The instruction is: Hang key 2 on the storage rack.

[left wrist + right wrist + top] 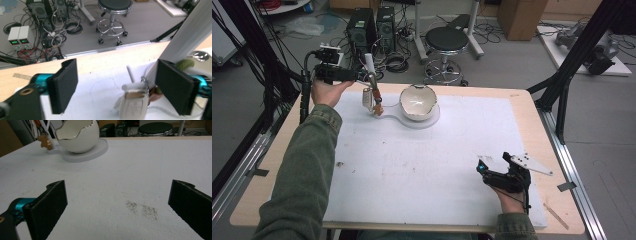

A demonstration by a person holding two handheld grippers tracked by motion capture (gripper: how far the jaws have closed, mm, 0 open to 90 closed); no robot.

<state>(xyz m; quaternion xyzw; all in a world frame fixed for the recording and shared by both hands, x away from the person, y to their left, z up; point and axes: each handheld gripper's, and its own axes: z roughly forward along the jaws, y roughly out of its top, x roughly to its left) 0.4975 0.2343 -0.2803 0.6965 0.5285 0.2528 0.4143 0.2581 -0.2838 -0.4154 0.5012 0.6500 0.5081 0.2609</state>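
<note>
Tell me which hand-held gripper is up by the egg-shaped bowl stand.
The left hand-held gripper, at the table's far edge, jaws open beside the white post with hanging charms. The right hand-held gripper sits at the near edge, away from the bowl.

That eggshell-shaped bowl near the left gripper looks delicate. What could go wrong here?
1. The left gripper hangs open at the thin white post beside the eggshell-shaped bowl; a sideways push might tip the stand.
2. The small bear charm dangles by the post and could snag.
3. The jagged rim might chip if it is struck.
</note>
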